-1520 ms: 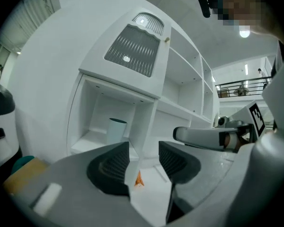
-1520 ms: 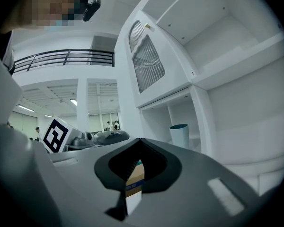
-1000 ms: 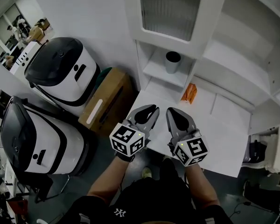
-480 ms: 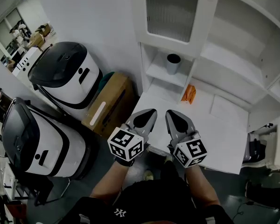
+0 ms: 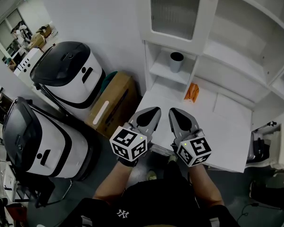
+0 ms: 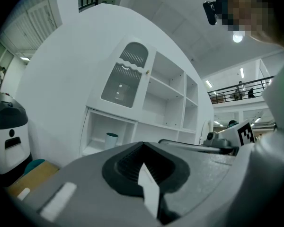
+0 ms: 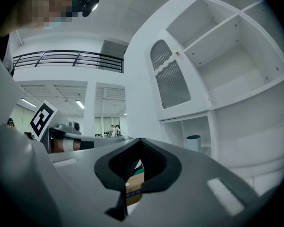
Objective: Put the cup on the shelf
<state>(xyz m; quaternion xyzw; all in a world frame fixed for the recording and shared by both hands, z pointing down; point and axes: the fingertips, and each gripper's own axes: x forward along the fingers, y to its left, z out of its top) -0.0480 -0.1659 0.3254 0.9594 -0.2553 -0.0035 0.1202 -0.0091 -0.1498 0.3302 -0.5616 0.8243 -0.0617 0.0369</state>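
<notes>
A grey cup [image 5: 176,62] with a dark rim stands upright in the low left compartment of the white shelf unit [image 5: 236,56]. It also shows small in the left gripper view as the cup [image 6: 111,140] and in the right gripper view as the cup [image 7: 193,143]. My left gripper [image 5: 151,112] and right gripper [image 5: 176,113] hover side by side over the near edge of the white table [image 5: 227,131], well short of the cup. Both are shut with nothing between the jaws, as the left gripper [image 6: 144,150] and right gripper [image 7: 141,145] show in their own views.
An orange object [image 5: 191,92] lies on the table below the cup's compartment. A ribbed-glass cabinet door [image 5: 173,8] hangs above it. Left of the table sit a cardboard box [image 5: 111,103] and two large white-and-black machines [image 5: 68,77], [image 5: 33,136].
Both grippers have stayed shut and drifted slightly back toward the table's near edge. The cup has not moved.
</notes>
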